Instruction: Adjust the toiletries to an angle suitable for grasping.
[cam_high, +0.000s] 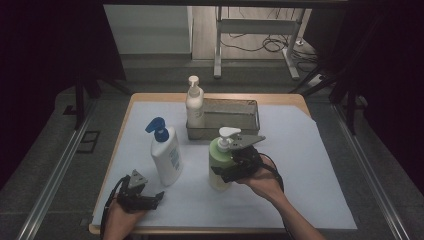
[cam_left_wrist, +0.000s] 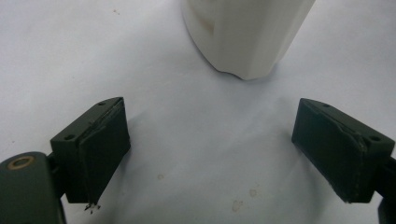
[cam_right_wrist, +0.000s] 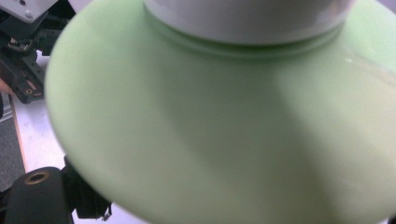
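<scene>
Gripping stage, item one: green pump bottle (cam_high: 220, 162), upright on the white sheet of the bench (cam_high: 310, 165), near the middle, just in front of the metal tray (cam_high: 231, 119). The right gripper (cam_high: 235, 161) is set against its shoulder from the right side; in the right gripper view the green body (cam_right_wrist: 224, 135) crowds the lens below the white collar (cam_right_wrist: 243, 21), so the jaws stand wide around a broad bottle. Whether the pads actually press on it cannot be told from these pictures.

Item two: white bottle with blue pump (cam_high: 165, 152), upright, left of the green one and apart from it. Its base (cam_left_wrist: 247, 37) stands ahead of the left gripper (cam_left_wrist: 210, 149), which rests low at the near left of the bench with jaws wide and nothing between them.

Item three: white pump bottle (cam_high: 194, 104), already standing at the tray's left end.

Judgement of step: the green bottle is being taken for a lift, most likely toward the tray.

Next move calls for: a firm squeeze on the rounded, smooth body before raising; a straight lift keeping it upright; clearance over the tray's near wall and beside the bottle already there.
</scene>
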